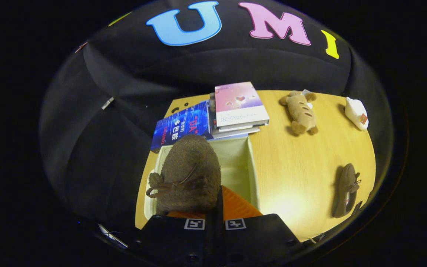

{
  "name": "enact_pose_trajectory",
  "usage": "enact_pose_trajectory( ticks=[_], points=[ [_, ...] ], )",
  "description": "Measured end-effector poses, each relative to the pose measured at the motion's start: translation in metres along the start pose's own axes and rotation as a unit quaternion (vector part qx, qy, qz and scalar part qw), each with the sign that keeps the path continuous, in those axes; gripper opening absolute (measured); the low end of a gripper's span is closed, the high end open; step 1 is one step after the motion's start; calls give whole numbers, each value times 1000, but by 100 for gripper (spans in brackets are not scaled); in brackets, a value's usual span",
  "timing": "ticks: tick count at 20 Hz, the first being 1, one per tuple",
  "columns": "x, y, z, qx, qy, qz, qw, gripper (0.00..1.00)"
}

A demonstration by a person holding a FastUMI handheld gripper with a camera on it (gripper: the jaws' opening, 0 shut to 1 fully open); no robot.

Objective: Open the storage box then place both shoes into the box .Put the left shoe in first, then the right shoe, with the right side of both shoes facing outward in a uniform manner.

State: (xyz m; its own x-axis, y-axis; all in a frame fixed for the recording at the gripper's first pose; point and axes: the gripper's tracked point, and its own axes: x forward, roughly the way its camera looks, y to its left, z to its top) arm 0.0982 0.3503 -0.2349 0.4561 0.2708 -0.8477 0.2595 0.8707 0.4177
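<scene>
My gripper (213,212) is shut on a brown fuzzy shoe (189,172) with a brown lace bow. The shoe hangs toe-forward over the open storage box (252,170), a pale green fabric box on the wooden table. It covers the box's left part; the right part of the pale interior shows beside it. A second brown shoe (347,191) lies on its side on the table well to the right of the box, near the table's right edge.
A stack of books (237,107) and a blue book (182,126) lie just beyond the box. A brown plush toy (300,111) and a white plush (356,113) rest at the far right of the table (295,167). Black cloth wall behind and left.
</scene>
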Motion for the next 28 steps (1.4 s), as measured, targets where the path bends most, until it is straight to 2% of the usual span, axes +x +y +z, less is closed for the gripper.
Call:
enact_pose_trajectory(
  ticks=[5,9,12,14,19,21,23,28],
  points=[
    [42,15,-22,4,26,-20,999,5],
    [58,21,-29,3,38,-23,999,5],
    [63,31,-38,-2,48,-7,999,9],
    [61,36,-42,-7,50,12,999,16],
    [62,37,-67,-15,86,37,996,72],
    [60,39,-70,-16,93,48,994,88],
    [56,41,-70,-16,94,55,994,97],
    [31,40,-65,-33,77,80,993,99]
  ],
)
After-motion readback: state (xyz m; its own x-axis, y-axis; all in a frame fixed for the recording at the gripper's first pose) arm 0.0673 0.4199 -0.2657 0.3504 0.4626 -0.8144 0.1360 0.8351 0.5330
